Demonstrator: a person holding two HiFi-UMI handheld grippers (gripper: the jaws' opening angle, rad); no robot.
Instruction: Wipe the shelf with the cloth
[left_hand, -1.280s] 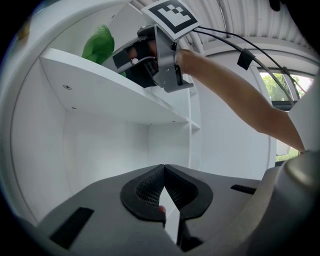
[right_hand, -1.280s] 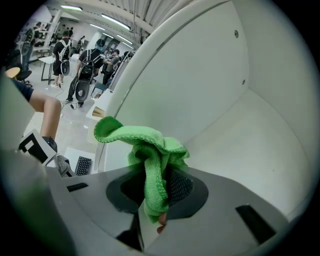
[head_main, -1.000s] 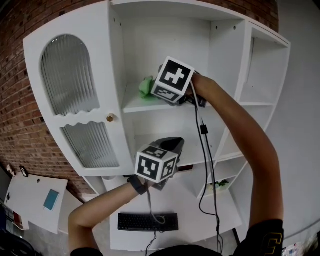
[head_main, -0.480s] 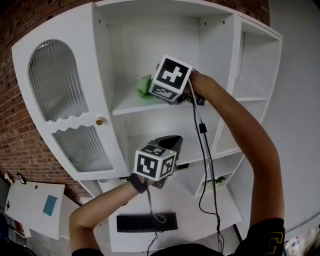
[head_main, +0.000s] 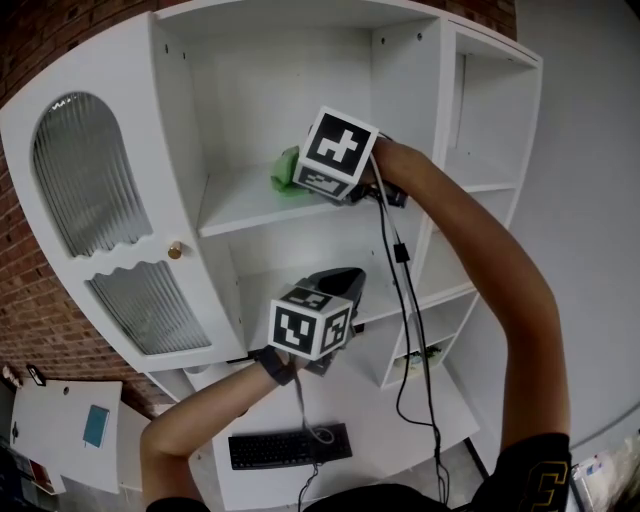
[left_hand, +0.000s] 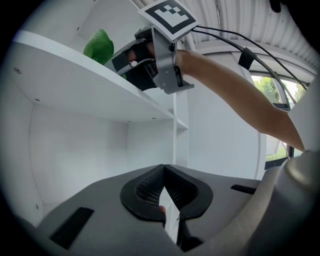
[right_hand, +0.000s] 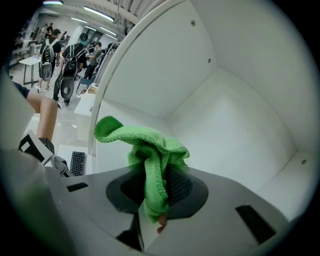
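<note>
Right gripper: jaws pinch the green cloth at the upper shelf.
Left gripper: jaws pressed together, empty, below that shelf.
Surroundings: glass cabinet door at left; keyboard far below.

Setting: a large shared indoor work hall, office or lab type, fitted with one home-style furniture unit. Evidence, head view: a white shelf cabinet with an arched ribbed-glass door stands against a red brick wall, and below the left gripper is a white desk bearing a black keyboard. Evidence, gripper views: to the left beyond the right gripper is an open floor with standing people wearing backpacks under ceiling strip lights; above the left gripper is a corrugated ceiling, and to its right a window showing trees.
</note>
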